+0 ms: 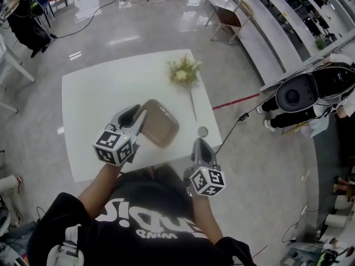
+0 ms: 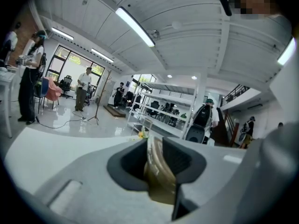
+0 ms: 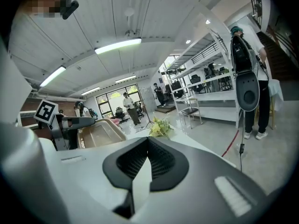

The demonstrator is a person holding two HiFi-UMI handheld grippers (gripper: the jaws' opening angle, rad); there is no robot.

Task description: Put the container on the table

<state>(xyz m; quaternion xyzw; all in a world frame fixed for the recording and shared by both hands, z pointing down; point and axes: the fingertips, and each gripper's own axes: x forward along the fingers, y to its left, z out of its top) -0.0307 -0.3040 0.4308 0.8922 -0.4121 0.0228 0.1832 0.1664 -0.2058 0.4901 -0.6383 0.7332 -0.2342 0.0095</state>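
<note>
Left gripper (image 1: 137,121) clenched on brown container (image 1: 163,126) rim, near edge hidden; right gripper (image 1: 200,144) closed, empty.

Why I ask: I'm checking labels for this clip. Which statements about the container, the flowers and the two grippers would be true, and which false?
1. The left gripper is clamped on the rim of the brown container. True.
2. The right gripper holds the flowers. False: its jaws are together with nothing between them, and the flowers lie on the table.
3. In the head view, the flowers lie beyond the container, nearer the table's far edge. True.
4. The container is filled with fruit. False: its inside looks empty in the head view and the right gripper view.
</note>
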